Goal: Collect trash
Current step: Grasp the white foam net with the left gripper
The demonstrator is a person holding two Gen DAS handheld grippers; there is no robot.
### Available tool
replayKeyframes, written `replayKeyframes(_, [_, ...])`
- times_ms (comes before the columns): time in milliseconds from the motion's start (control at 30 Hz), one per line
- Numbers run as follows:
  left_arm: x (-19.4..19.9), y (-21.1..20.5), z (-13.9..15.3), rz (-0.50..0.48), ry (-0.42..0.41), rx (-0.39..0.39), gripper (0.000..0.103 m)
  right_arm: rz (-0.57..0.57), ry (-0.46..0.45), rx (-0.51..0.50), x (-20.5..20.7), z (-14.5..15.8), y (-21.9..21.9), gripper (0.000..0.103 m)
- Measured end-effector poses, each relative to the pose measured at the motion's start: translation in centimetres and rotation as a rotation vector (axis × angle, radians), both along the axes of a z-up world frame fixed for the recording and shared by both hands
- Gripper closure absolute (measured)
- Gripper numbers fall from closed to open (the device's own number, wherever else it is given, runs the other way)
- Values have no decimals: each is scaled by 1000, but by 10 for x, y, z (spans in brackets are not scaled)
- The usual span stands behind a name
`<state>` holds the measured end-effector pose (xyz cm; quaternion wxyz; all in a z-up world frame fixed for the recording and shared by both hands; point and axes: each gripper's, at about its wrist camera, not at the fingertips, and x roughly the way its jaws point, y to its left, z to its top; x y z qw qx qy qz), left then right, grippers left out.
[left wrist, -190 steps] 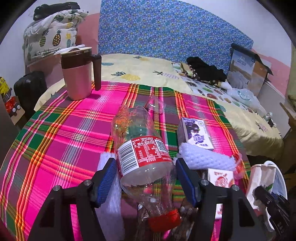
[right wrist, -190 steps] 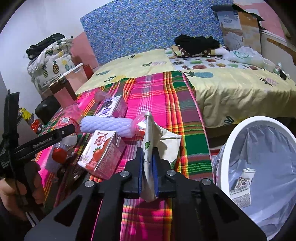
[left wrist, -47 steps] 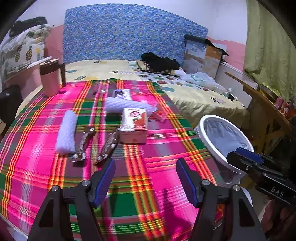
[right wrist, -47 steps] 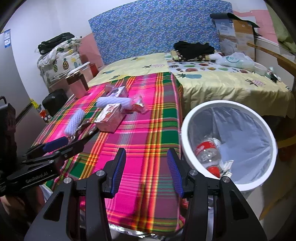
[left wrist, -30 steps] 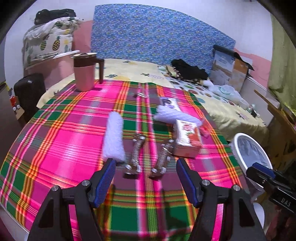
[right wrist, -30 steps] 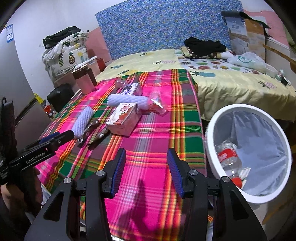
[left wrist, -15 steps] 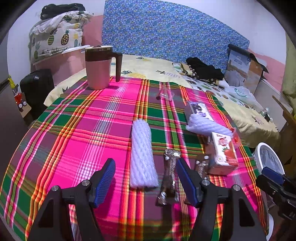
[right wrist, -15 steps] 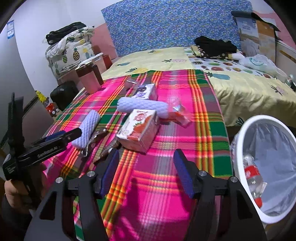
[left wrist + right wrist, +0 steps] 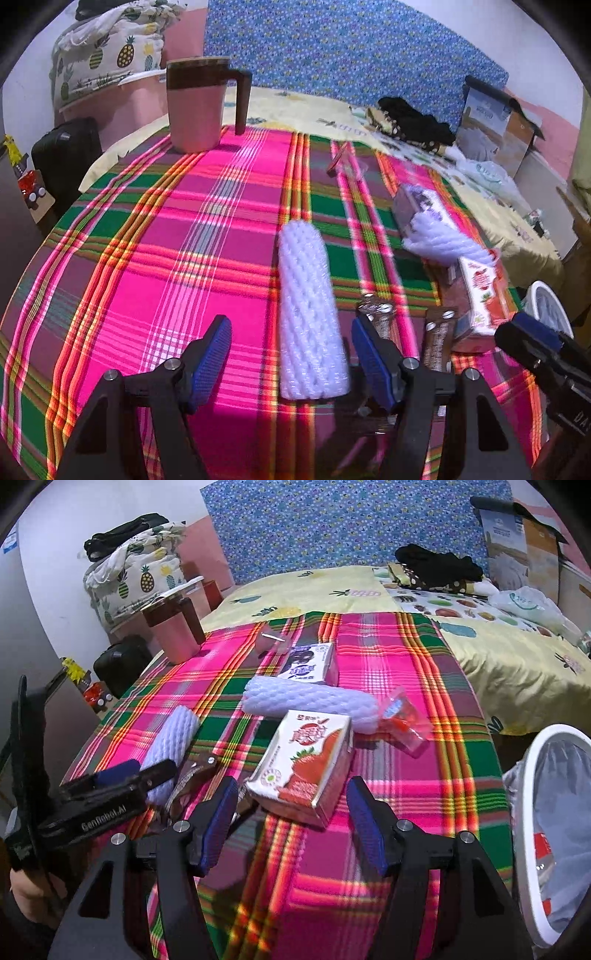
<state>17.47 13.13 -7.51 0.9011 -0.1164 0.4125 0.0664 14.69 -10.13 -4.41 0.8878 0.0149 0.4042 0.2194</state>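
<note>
My left gripper (image 9: 291,354) is open, its jaws on either side of the near end of a white foam net sleeve (image 9: 308,314) lying on the plaid tablecloth (image 9: 166,258). My right gripper (image 9: 291,812) is open just in front of a strawberry milk carton (image 9: 306,760). Beyond it lie a second foam sleeve (image 9: 310,701), a purple carton (image 9: 308,662) and a red-clear wrapper (image 9: 400,716). Two brown wrappers (image 9: 436,339) lie beside the first sleeve. The white trash bin (image 9: 554,834) stands at the right with a bottle inside.
A pink mug with a brown lid (image 9: 197,110) stands at the table's far left. A clear plastic scrap (image 9: 345,162) lies farther back. A bed with clothes and a cardboard box (image 9: 517,535) is behind the table. A black case (image 9: 66,155) sits on the floor at left.
Both grippers moved forward over the table. The left one now straddles the foam sleeve; the right one has come close to the strawberry carton. Both stay open.
</note>
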Motion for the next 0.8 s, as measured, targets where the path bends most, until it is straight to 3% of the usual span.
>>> replayKeyframes(167, [0,4,-2,10,4,4,51,-22,-3,-19,6,-3,6,40])
replayKeyframes(300, [-1,6,-2,15,2,5,55,-35,-2,-46,9,-6,9,40])
replayKeyframes(467, [1,4,-3,1,3,11,73,-38,-5,-70,8,-5,11,40])
replayKeyframes(767, [-8,7,3,17,-25,9,77,-21,-16,-64,3,-3,6,42])
replayKeyframes(800, [-10,7,4,20,-28,12,77,-20,-19,-60,2,-2,5,52])
